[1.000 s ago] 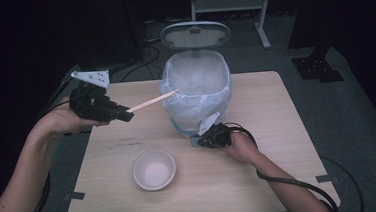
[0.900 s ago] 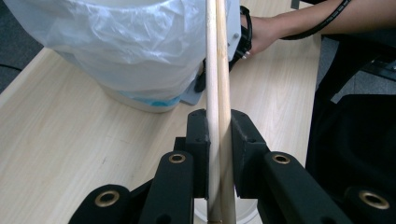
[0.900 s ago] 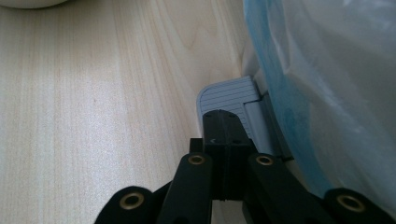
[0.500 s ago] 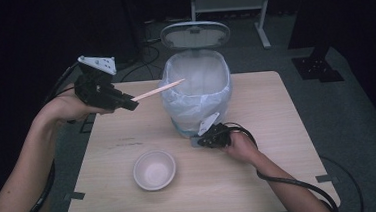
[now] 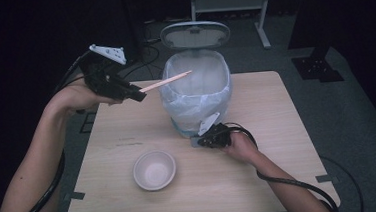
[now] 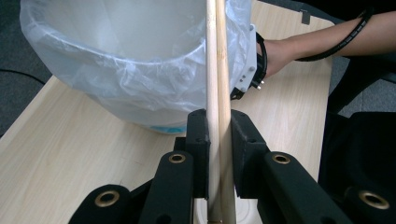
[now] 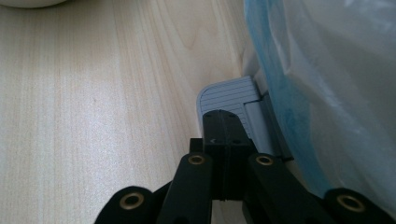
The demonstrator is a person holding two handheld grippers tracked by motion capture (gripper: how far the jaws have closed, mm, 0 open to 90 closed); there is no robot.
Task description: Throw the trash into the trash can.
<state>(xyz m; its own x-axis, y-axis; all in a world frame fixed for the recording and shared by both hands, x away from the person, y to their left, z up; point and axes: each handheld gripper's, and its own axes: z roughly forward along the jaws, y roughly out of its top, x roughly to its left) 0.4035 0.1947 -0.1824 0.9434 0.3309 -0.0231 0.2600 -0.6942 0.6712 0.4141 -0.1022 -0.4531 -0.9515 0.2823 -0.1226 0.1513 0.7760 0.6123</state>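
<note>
A pedal bin (image 5: pixel 195 93) lined with a clear plastic bag (image 6: pixel 121 60) stands on the wooden table (image 5: pixel 276 110), its lid (image 5: pixel 195 34) raised. My left gripper (image 5: pixel 137 93) is held above the table's left rear and is shut on a pair of wooden chopsticks (image 5: pixel 166 81), whose tips reach over the bin's rim. In the left gripper view the chopsticks (image 6: pixel 217 70) run up between the closed jaws toward the bag. My right gripper (image 5: pixel 200 141) is shut, its tips pressing down on the bin's grey pedal (image 7: pixel 229 95) at the bin's base.
A white bowl (image 5: pixel 154 169) sits on the table near the front left. Cables trail from both grippers. A metal stand (image 5: pixel 229 3) is behind the bin on the dark floor.
My left gripper has risen and moved toward the bin with the chopsticks, whose tips now reach over its rim. The right gripper has stayed on the pedal.
</note>
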